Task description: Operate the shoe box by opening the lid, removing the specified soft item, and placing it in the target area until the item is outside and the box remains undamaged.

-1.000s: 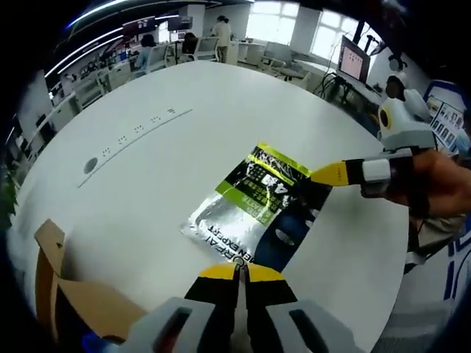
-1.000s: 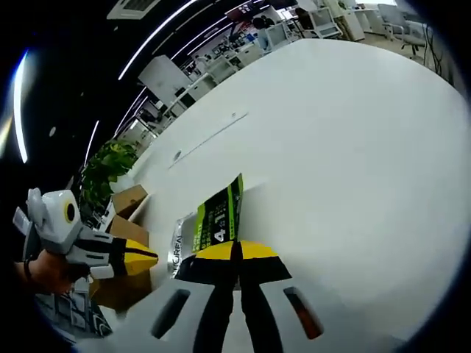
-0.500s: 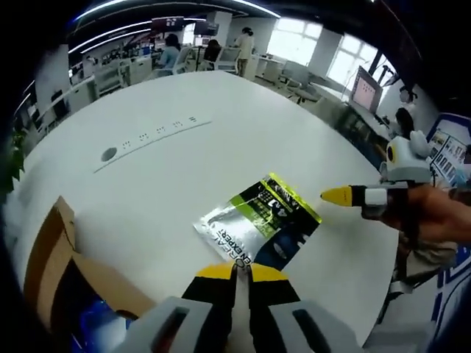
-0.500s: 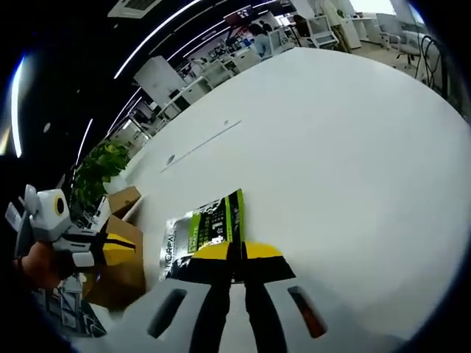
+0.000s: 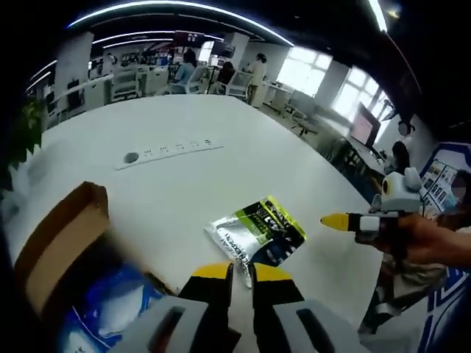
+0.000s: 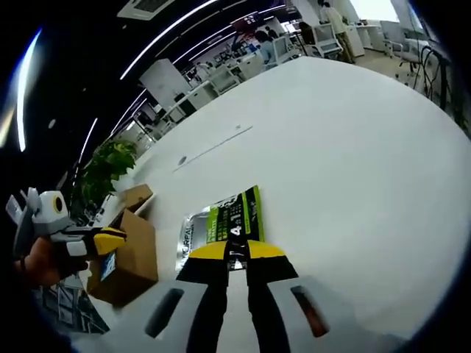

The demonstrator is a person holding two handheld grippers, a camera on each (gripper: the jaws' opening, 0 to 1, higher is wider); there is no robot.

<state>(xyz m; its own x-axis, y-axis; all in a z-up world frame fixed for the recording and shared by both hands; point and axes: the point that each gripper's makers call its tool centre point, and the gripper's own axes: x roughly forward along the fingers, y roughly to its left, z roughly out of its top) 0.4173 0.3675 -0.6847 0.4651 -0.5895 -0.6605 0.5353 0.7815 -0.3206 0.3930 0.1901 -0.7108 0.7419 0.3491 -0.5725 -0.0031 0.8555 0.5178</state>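
Shoe box (image 5: 66, 243) of brown cardboard stands open at the lower left of my left gripper view, something blue and white inside it; in my right gripper view the same box (image 6: 131, 254) sits at the lower left, its flap up. The soft item, a silver, green and dark foil pouch (image 5: 257, 232), lies flat on the table outside the box, just right of centre in the left gripper view, and at lower centre of the right gripper view (image 6: 221, 229), just above my jaw tips.

Both rest on a big white round table (image 5: 184, 176) with a strip of small sockets (image 5: 173, 147) in its upper middle. Behind it is an open office: desks, chairs, bright windows at the upper right, light strips overhead, a potted plant (image 6: 103, 169) at the left of the right gripper view.

The box contents are blurred, and the frame cuts off the box's lower part. The pouch print is too small to read fully.

My left gripper (image 5: 241, 272) has its jaws a narrow slit apart, holding nothing, tips just short of the pouch. My right gripper (image 6: 235, 252) is likewise nearly closed and empty; whether its tips touch the pouch I cannot tell. It also shows at the right edge of the left gripper view, in my hand (image 5: 434, 239).
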